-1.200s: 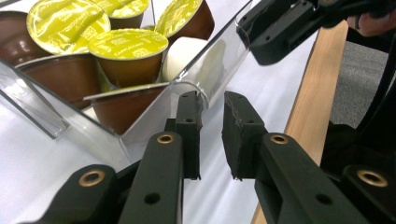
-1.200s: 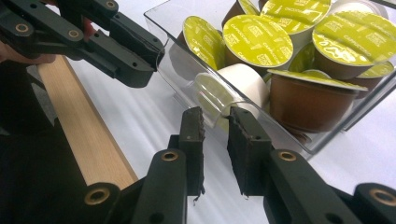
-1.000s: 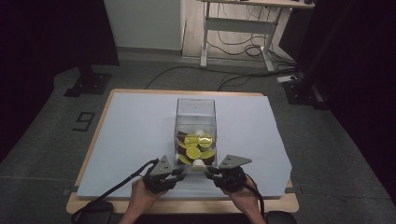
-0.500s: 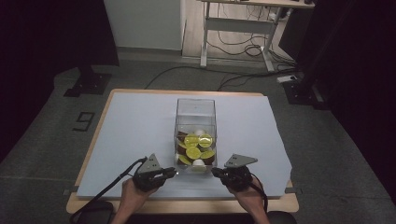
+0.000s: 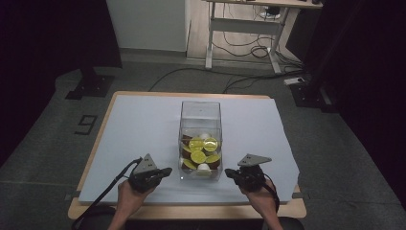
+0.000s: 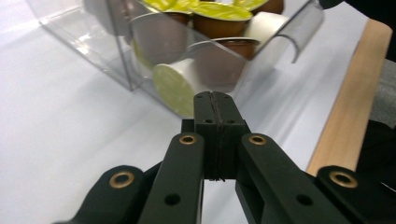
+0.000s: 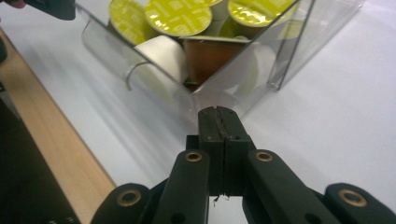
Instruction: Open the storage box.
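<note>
Both hands rest low at the near edge of the table [image 5: 95, 143], 1 on each side of the clear box [image 5: 201, 120]. The left gripper [image 5: 165, 171] points in at the box's near left corner, jaws pressed together on nothing. The right gripper [image 5: 228, 173] mirrors it from the other side, jaws likewise closed and empty. Inside the box lie coffee capsules [image 5: 197, 156] with yellow-green lids, piled toward its near end. A white sheet [image 5: 139, 124] covers the tabletop.
</note>
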